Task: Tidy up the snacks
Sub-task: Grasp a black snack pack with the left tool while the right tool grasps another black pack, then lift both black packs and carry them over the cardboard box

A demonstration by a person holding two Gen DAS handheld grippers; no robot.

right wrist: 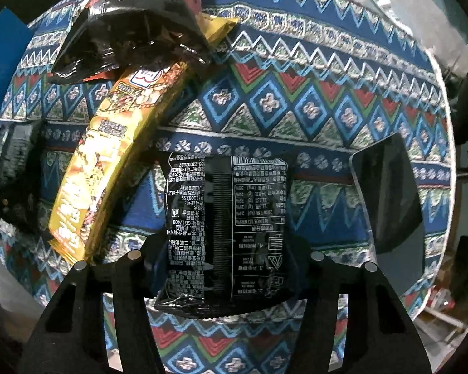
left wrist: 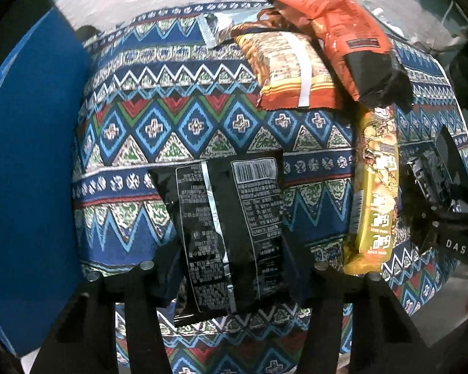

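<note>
My left gripper (left wrist: 231,268) is shut on a black snack packet (left wrist: 231,218), held above the patterned tablecloth (left wrist: 171,124). My right gripper (right wrist: 227,261) is shut on a second black snack packet (right wrist: 231,218); that gripper and its packet also show at the right edge of the left wrist view (left wrist: 433,187). A yellow snack bag (left wrist: 377,193) lies to the right of the left packet and shows left of the right packet (right wrist: 109,162). An orange-and-black bag (left wrist: 349,43) lies on a beige-orange bag (left wrist: 290,71) at the back; it also shows at the top left of the right wrist view (right wrist: 140,28).
A silver wrapper (left wrist: 215,28) lies at the back. A blue panel (left wrist: 31,187) stands along the left. A dark phone-like slab (right wrist: 390,193) lies on the cloth at the right. The table edge runs on the right (right wrist: 446,124).
</note>
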